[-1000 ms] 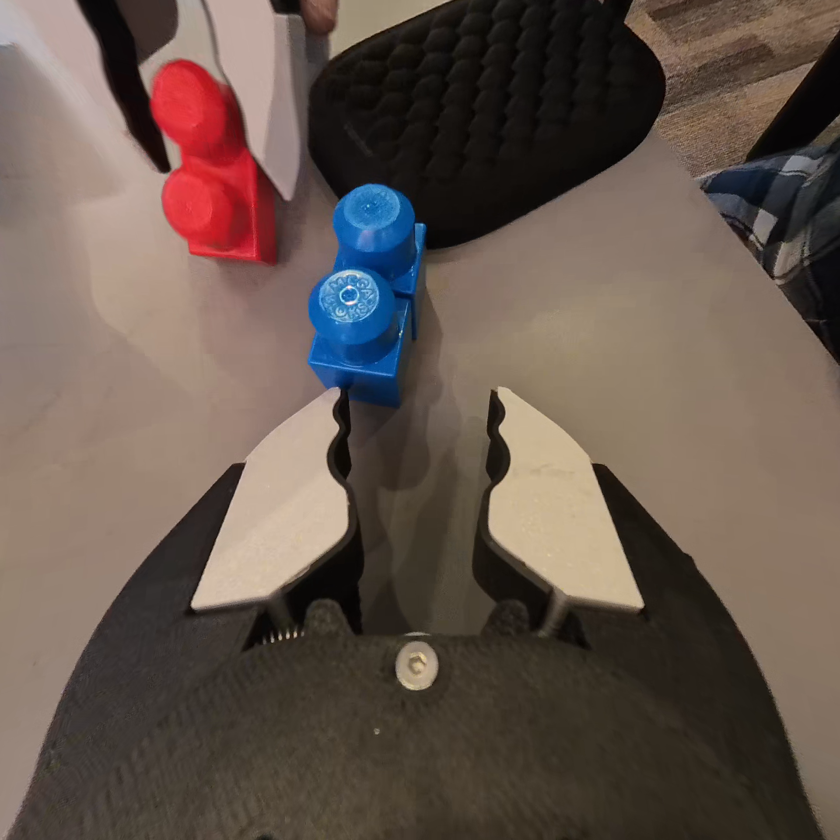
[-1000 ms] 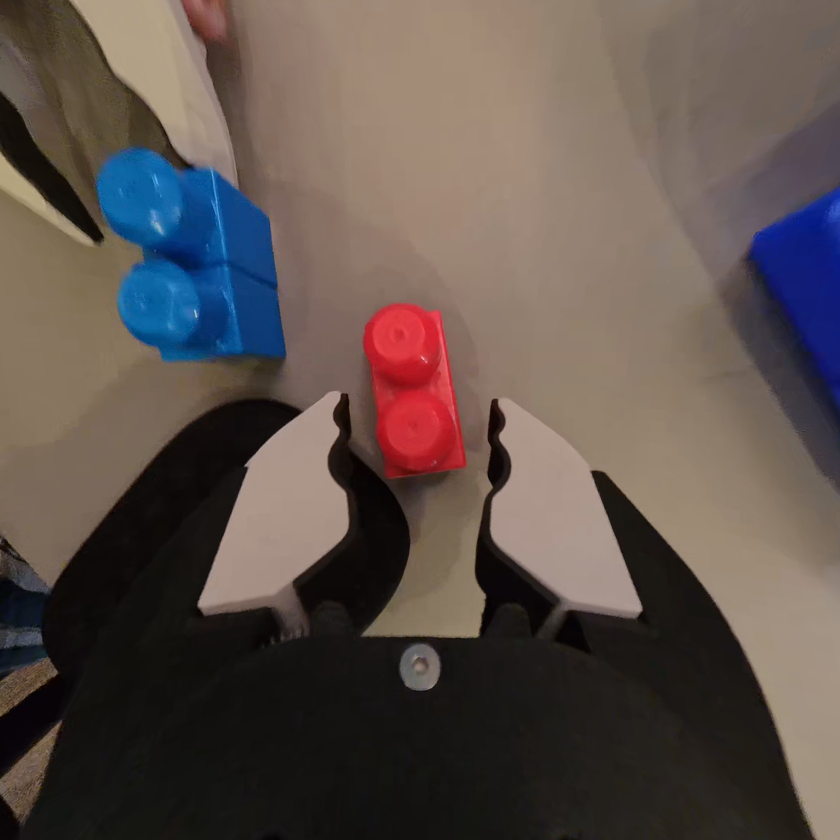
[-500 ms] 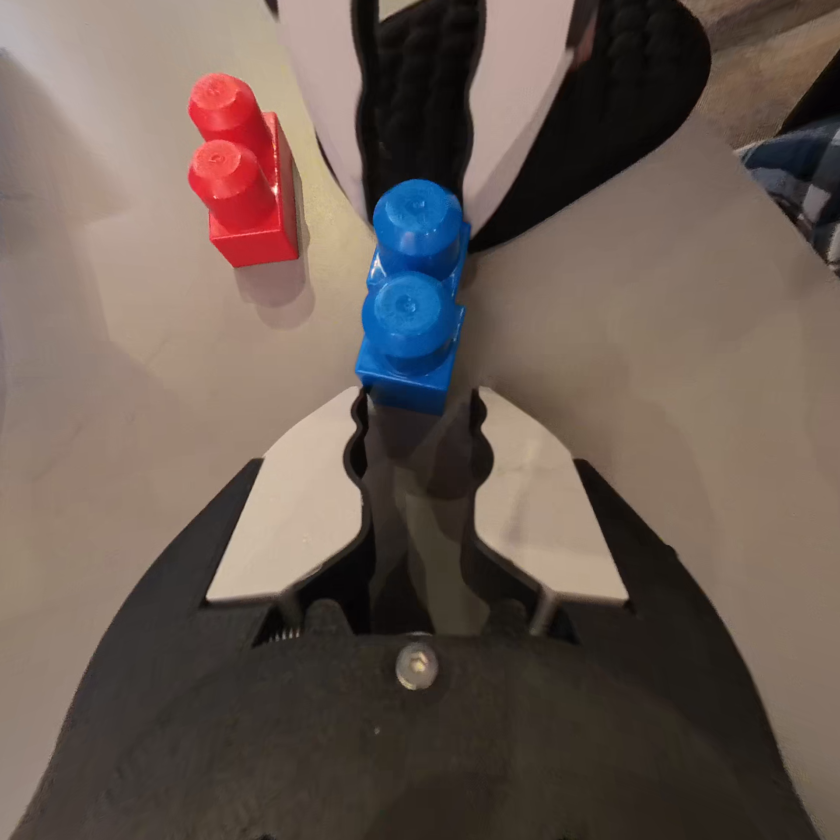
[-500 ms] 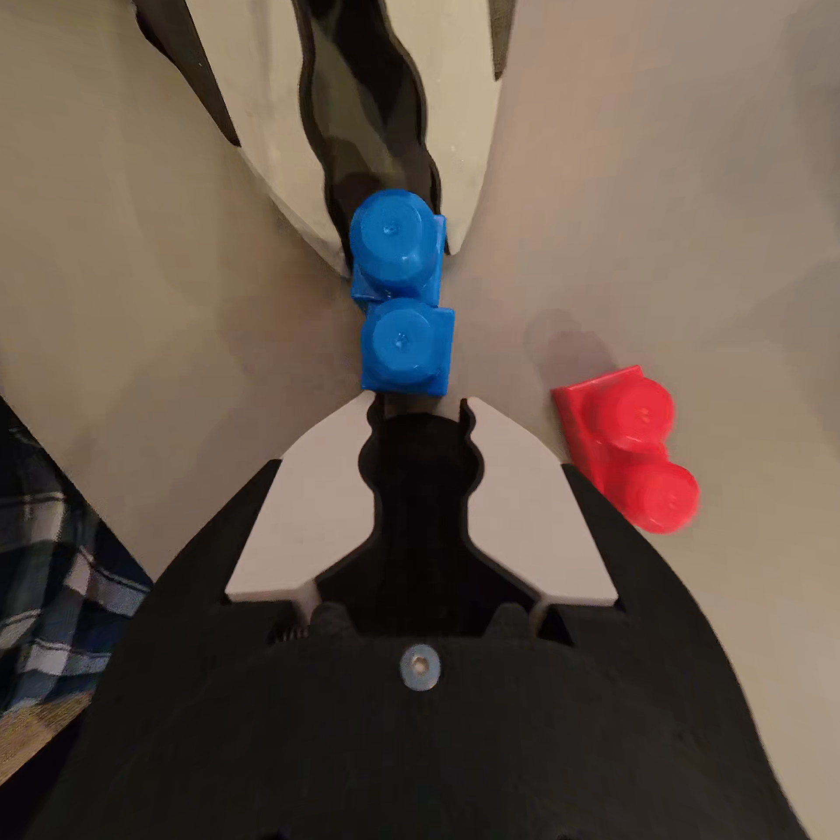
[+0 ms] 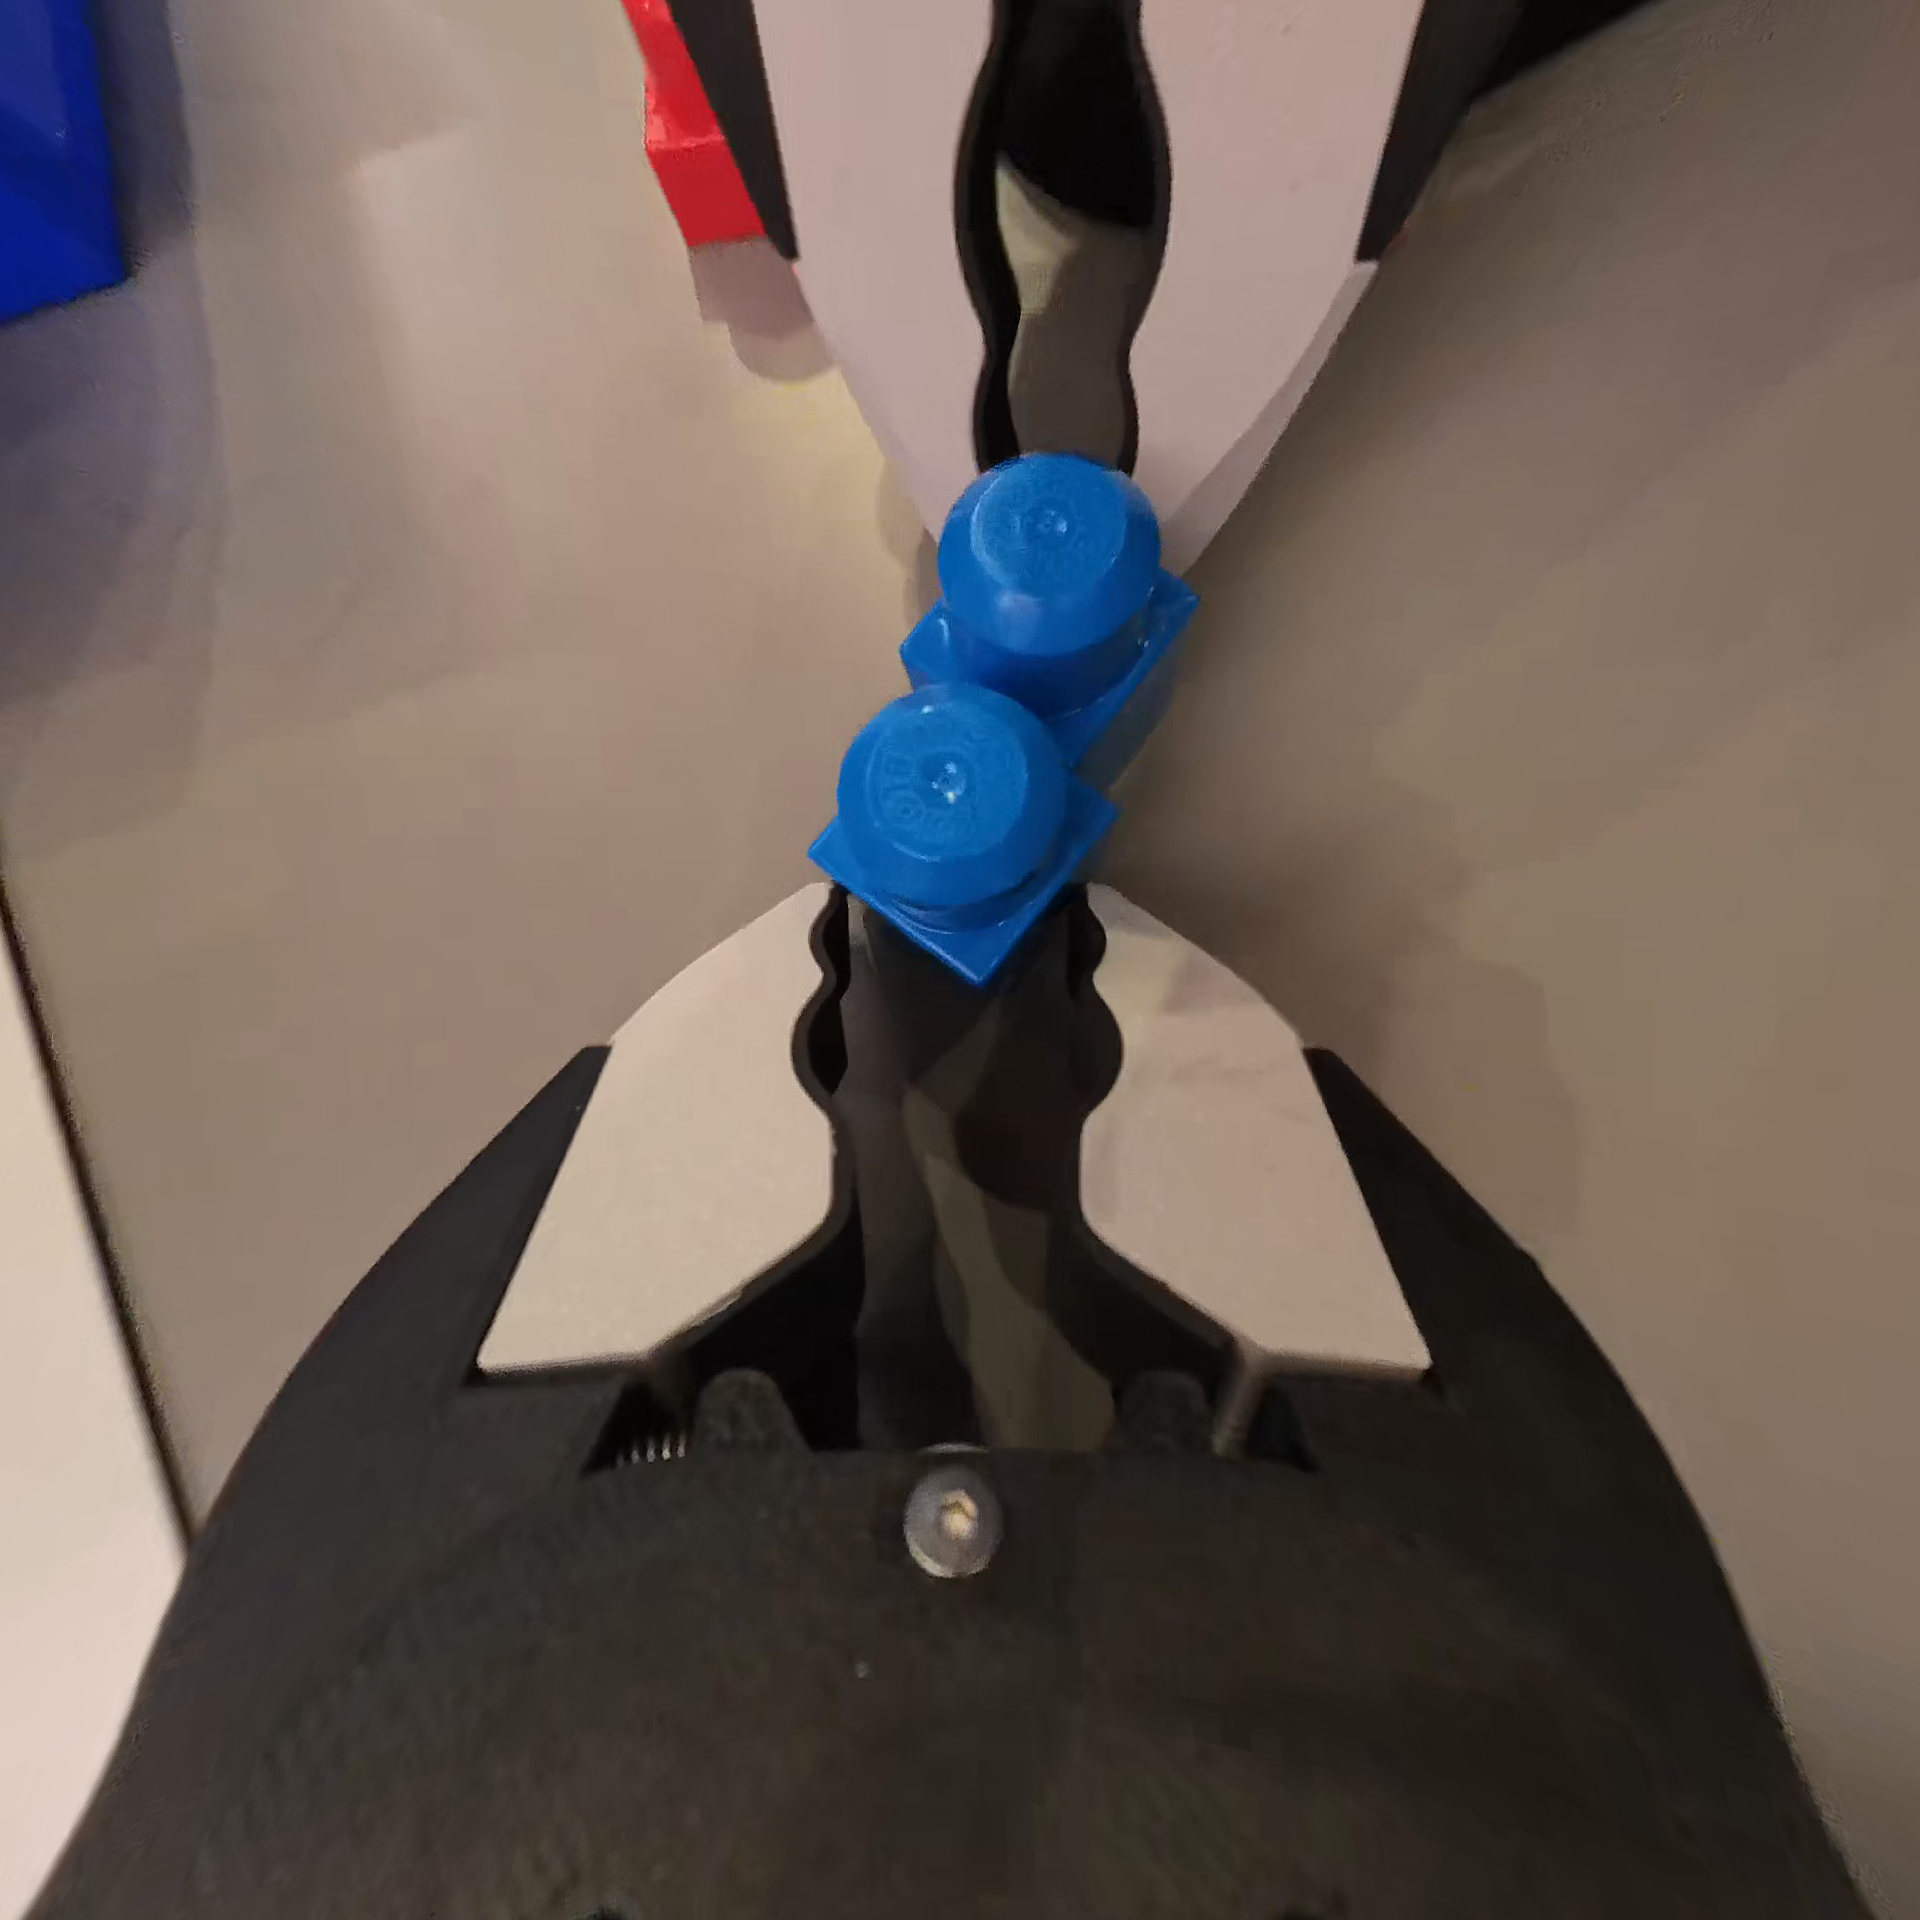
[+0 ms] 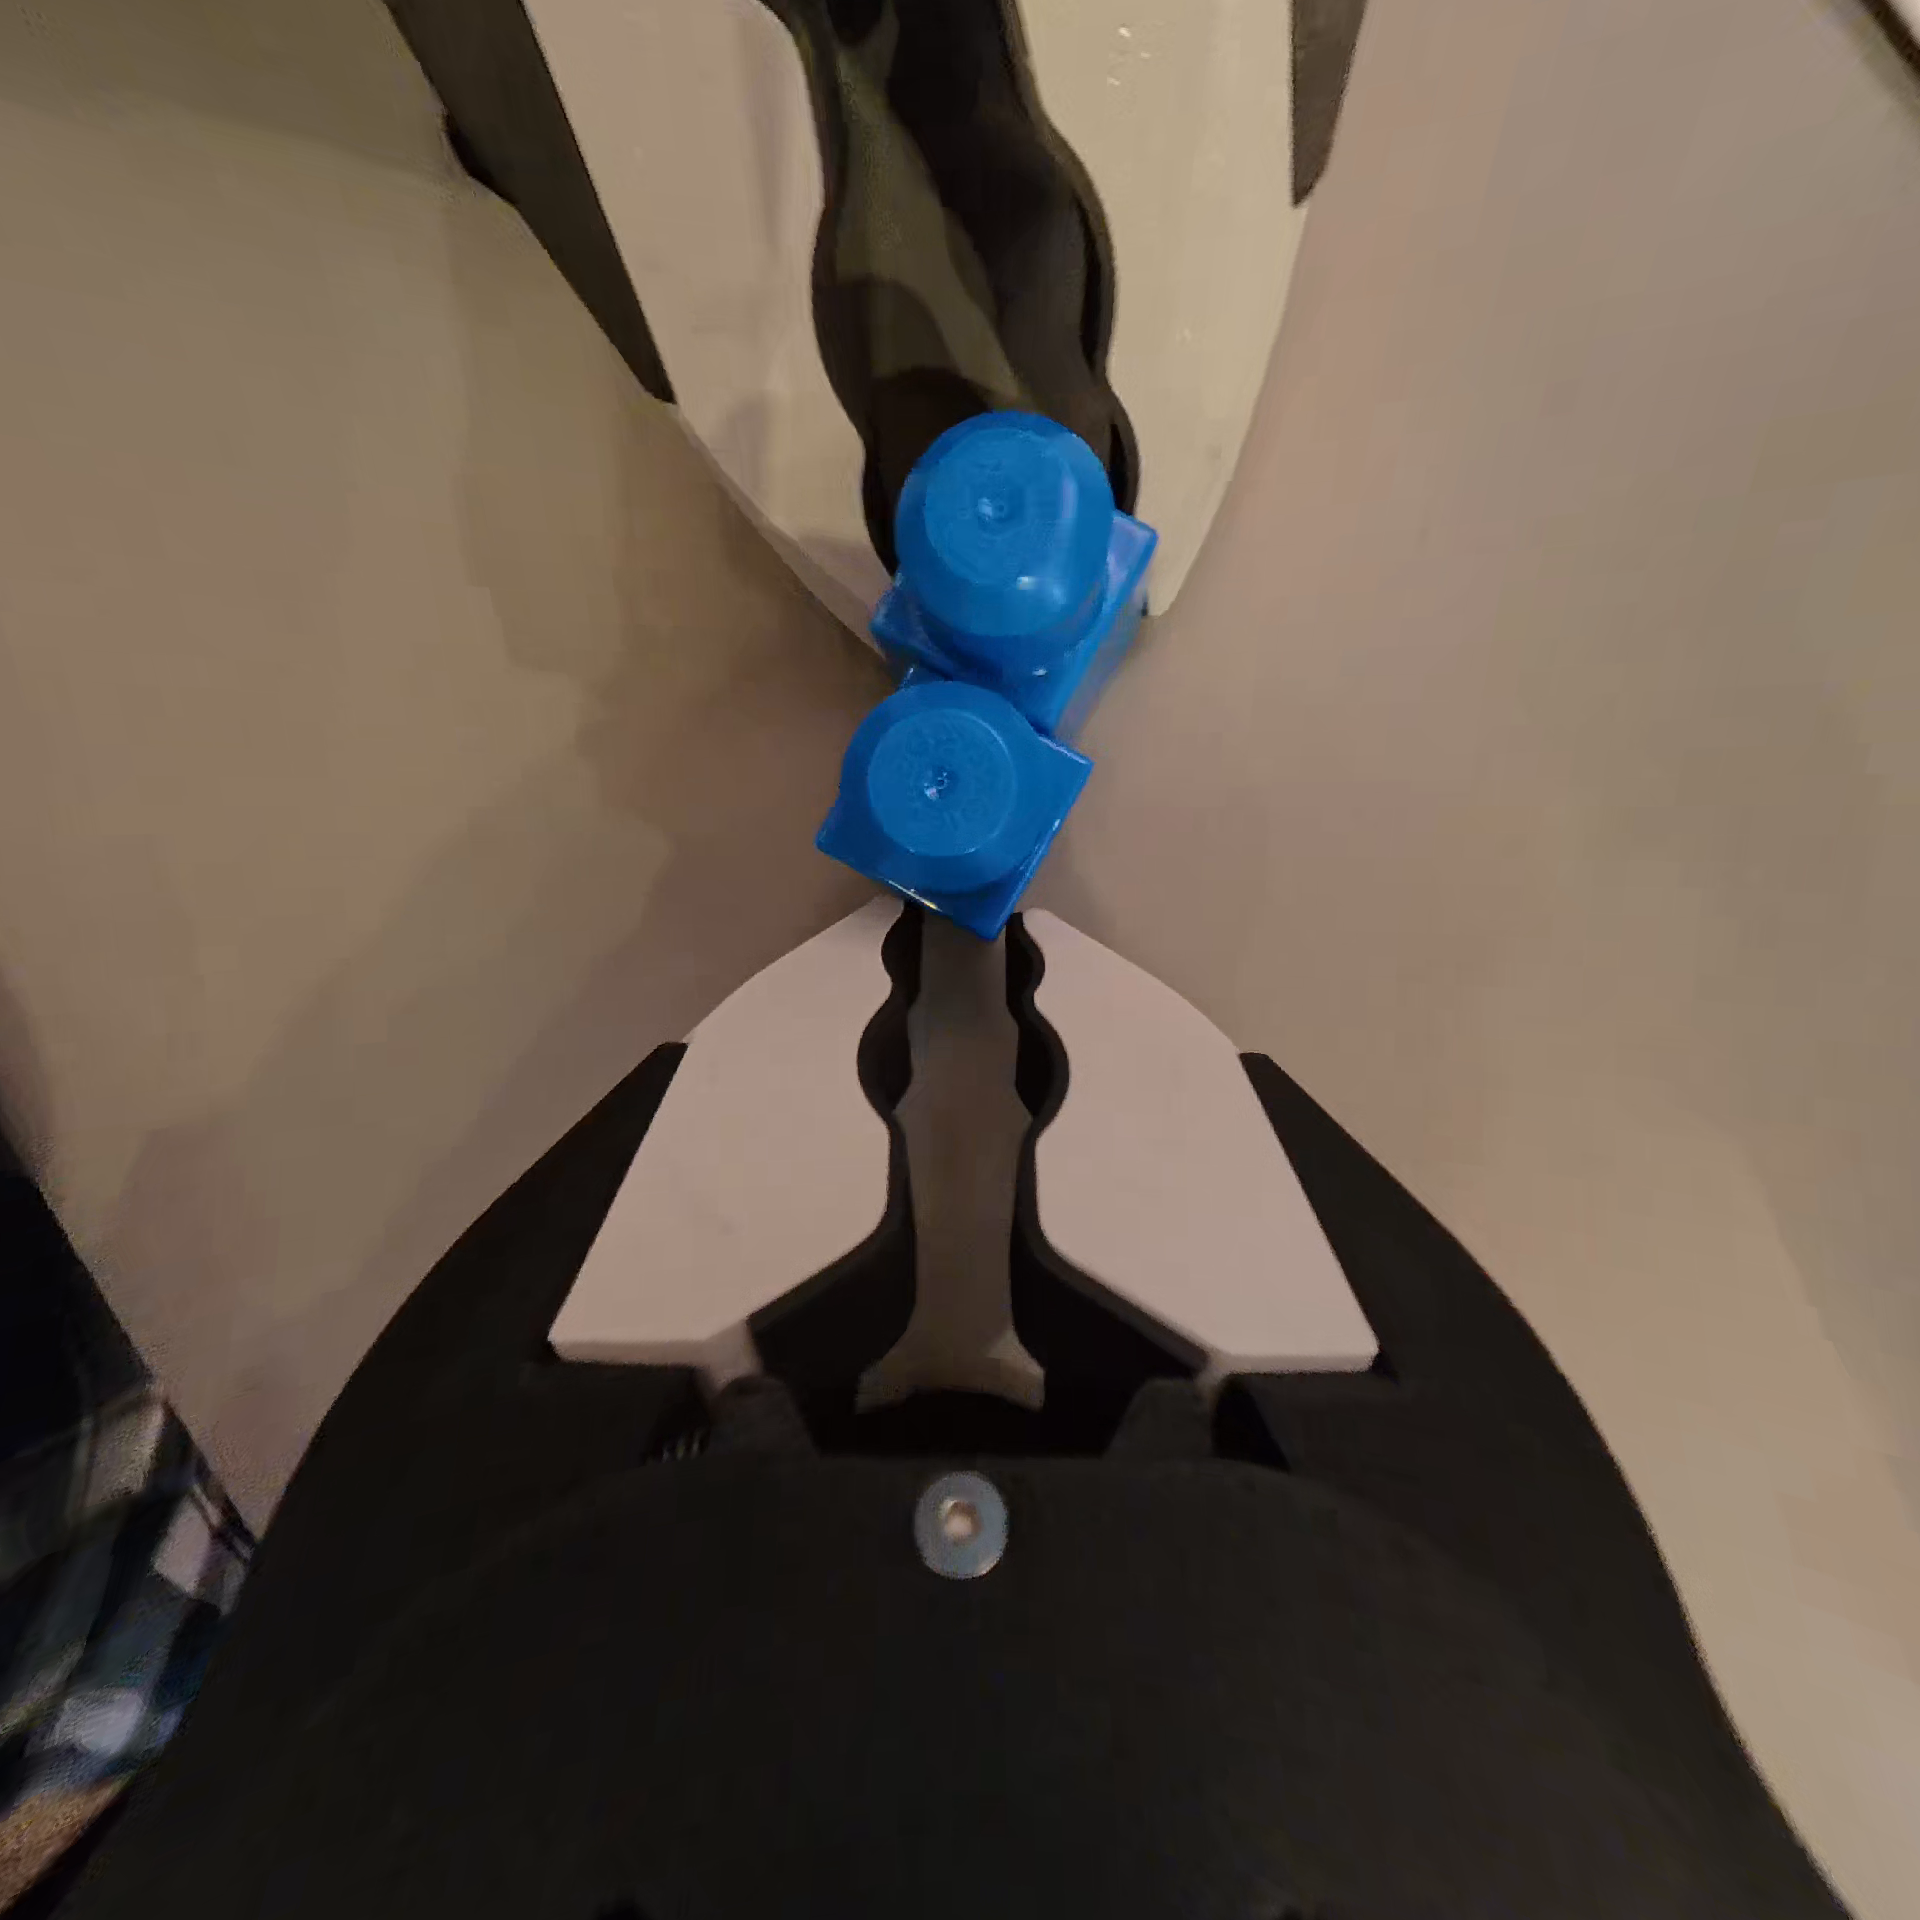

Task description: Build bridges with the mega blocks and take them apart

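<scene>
Two blue blocks sit end to end in the middle of the grey tabletop (image 5: 1558, 727), each with a single round stud on top, and the two grippers face each other across them.

In the left wrist view, the left gripper (image 5: 956, 914) has its jaws closed most of the way onto the near blue block (image 5: 951, 821). The block is turned at an angle, so one corner pokes in between the fingertips; the tips touch its lower edges, though how firmly they press is hard to judge. Beyond it stands the second blue block (image 5: 1049, 592), and the other gripper comes in from the far side with its pale fingers around that one.

In the right wrist view, the right gripper (image 6: 961, 920) has its jaws drawn in narrower, with only a slim gap left between the wavy black pads. The corner of the block nearest to it (image 6: 951, 805) is wedged between the tips. The left gripper's block (image 6: 1008, 566) lies just past it, the two blocks touching.

Off at the far left of the left wrist view lies a red block (image 5: 691, 156), partly hidden behind the right gripper's finger, and a large blue thing (image 5: 52, 156) shows at the left edge. Some plaid cloth (image 6: 94, 1558) shows at the near left of the right wrist view.
</scene>
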`<state>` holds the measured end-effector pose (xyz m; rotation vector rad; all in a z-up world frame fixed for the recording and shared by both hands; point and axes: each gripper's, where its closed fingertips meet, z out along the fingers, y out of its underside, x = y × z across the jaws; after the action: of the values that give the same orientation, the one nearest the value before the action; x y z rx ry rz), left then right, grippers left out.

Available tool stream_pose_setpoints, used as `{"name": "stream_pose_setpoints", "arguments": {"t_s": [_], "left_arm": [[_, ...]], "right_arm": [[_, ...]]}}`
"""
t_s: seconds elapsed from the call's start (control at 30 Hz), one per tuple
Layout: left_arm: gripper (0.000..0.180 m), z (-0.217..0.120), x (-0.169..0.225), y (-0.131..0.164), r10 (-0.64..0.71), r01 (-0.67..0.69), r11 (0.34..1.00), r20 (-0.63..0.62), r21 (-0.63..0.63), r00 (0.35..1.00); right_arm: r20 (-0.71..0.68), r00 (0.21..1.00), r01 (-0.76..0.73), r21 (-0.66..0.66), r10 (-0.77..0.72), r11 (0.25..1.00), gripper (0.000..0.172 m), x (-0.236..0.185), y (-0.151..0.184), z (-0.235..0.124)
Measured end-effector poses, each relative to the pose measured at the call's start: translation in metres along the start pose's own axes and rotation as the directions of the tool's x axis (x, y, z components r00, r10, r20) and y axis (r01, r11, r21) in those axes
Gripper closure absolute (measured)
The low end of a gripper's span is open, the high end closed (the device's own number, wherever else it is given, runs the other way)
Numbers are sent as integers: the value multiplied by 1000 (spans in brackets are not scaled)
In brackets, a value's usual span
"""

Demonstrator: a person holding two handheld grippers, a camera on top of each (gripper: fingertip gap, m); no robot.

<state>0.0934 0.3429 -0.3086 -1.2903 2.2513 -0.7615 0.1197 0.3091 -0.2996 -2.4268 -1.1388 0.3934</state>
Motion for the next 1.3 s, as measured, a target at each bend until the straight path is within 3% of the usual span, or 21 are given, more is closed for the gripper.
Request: {"name": "stream_pose_setpoints", "arguments": {"t_s": [0.23, 0.43, 0.5, 0.57, 0.67, 0.8, 1.0, 1.3], "left_arm": [[139, -12, -13, 19, 52, -51, 999, -112, 15, 992], [112, -40, -8, 22, -190, 185, 977, 39, 106, 981], [102, -37, 10, 10, -236, 224, 963, 73, 148, 969], [95, -26, 13, 13, -246, 232, 968, 191, 93, 950], [92, -17, 9, 12, -297, 283, 955, 275, 92, 914], [94, -11, 4, 5, -313, 298, 950, 286, 96, 906], [106, -6, 3, 0, -319, 305, 948, 283, 93, 904], [102, -7, 3, -2, -331, 314, 943, 256, 108, 908]], "right_arm": [[-19, 995, -99, 51, 100, 994, 153, -10, -24, 8], [-31, 992, -114, 123, 119, 986, 154, 6, -17, -10], [-76, 991, -95, 163, 108, 982, 158, 19, -23, -9], [-119, 988, -83, 132, 99, 988, 160, 33, -26, -2], [-94, 992, -80, 97, 89, 992, 163, 40, -31, 14], [-25, 998, -59, 109, 62, 992, 164, 31, -40, 16], [-27, 997, -73, 97, 76, 993, 164, 29, -38, 15], [-32, 991, -125, 79, 128, 989, 163, 25, -29, 18]]}}
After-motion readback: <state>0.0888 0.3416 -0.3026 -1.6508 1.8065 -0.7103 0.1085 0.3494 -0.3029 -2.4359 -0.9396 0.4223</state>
